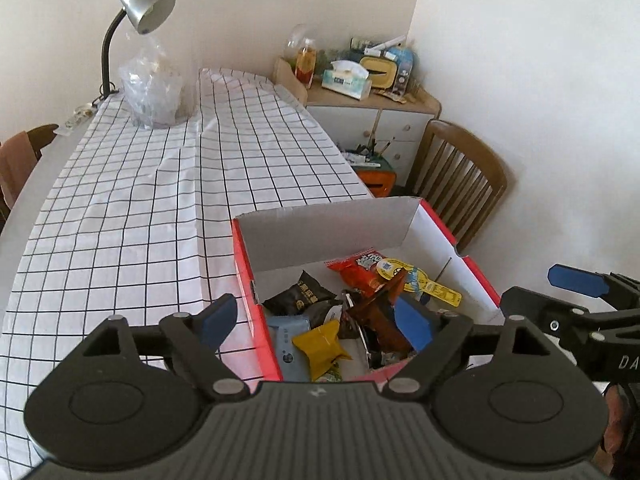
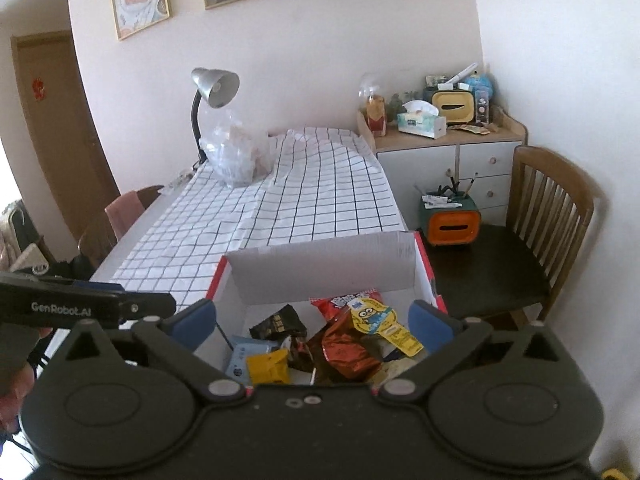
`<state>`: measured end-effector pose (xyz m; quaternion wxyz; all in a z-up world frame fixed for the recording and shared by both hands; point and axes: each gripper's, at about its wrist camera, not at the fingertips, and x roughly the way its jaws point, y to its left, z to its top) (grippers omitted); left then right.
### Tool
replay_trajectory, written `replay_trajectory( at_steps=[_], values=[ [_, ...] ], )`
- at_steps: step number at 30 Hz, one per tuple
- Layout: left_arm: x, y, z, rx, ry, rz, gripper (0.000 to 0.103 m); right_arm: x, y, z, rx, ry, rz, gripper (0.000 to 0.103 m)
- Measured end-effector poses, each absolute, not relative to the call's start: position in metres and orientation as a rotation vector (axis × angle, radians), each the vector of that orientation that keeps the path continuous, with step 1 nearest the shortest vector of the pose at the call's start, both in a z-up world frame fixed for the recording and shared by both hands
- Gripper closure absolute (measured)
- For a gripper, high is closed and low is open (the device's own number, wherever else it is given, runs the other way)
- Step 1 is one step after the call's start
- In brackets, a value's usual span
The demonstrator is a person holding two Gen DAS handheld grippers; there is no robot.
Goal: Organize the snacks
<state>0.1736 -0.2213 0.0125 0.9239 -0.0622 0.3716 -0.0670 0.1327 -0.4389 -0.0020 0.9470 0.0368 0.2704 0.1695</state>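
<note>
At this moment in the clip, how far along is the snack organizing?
Done: a pile of snack packets already lies inside the red box, and no loose snack shows on the checked tablecloth. In hand: nothing; the left gripper and right gripper are both open and empty over the box. Left: possibly tidying the jumbled packets; whether the clear bag holds snacks is unclear.

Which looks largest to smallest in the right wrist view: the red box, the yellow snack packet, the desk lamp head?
1. red box
2. and 3. desk lamp head and yellow snack packet: similar apparent size; the lamp is farther away, so unranked.
</note>
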Motion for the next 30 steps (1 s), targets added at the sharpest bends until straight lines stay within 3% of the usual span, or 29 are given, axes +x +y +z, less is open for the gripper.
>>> replay_trajectory(
  at_steps=[5, 30],
  values=[
    [0.156, -0.218, 0.019, -0.132, 0.730, -0.161, 0.000, 0.115, -0.437, -0.002, 0.098, 0.536, 0.339, 0.000],
    [0.123, -0.222, 0.018, -0.141, 0.738, -0.132, 0.000, 0.082, -0.437, -0.011, 0.181, 0.515, 0.270, 0.000]
  ],
)
